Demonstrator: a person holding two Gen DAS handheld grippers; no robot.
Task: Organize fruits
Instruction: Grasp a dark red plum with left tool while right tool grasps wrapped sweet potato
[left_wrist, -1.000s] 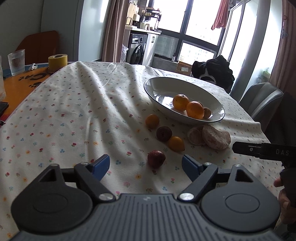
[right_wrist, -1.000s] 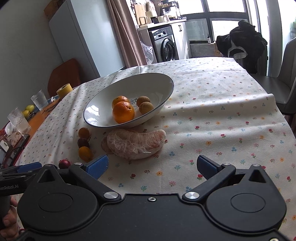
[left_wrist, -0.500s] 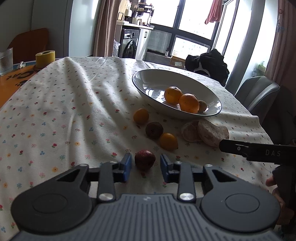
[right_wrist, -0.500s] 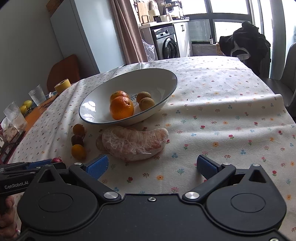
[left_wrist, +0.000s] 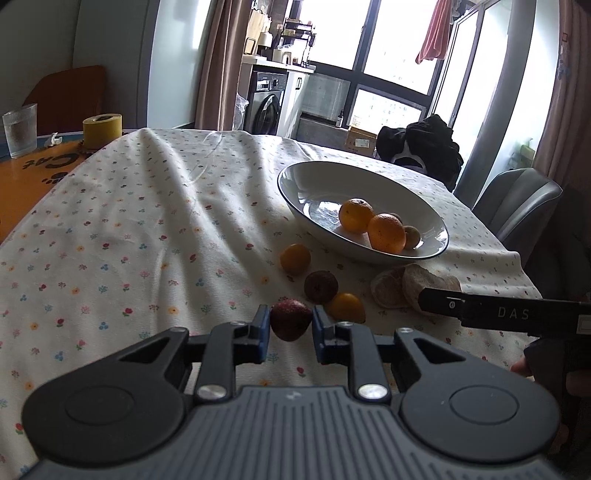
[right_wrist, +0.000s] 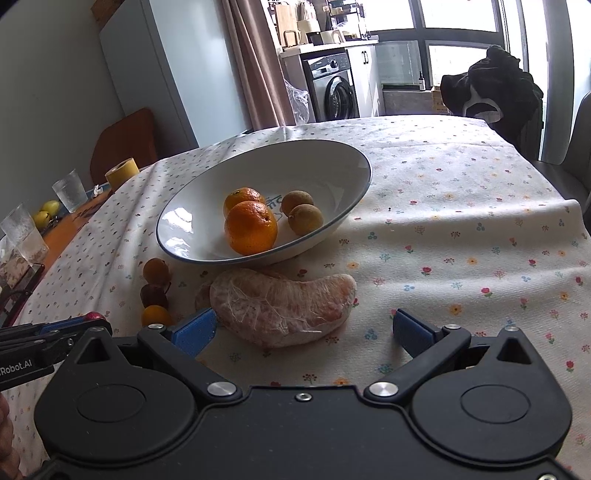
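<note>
Through the left wrist camera I see my left claw (left_wrist: 289, 326) pinching the dark red fruit (left_wrist: 290, 319) between its blue pads, just above the bench (left_wrist: 129, 229), near the bowl (left_wrist: 436, 236). Through the right wrist camera, my right claw (right_wrist: 301, 330) is spread wide, with the peeled pomelo segment (right_wrist: 280, 306) lying just ahead between its fingertips.

White bowl (right_wrist: 343, 170) with dark rim, orange tangerines (right_wrist: 251, 227), floral-dotted cream tablecloth (left_wrist: 129, 221), seemingly dark-red fruit (left_wrist: 290, 319)

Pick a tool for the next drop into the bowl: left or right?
Left. The left tool already clamps the dark red fruit; the right tool is open and holds nothing, short of the bowl.
</note>
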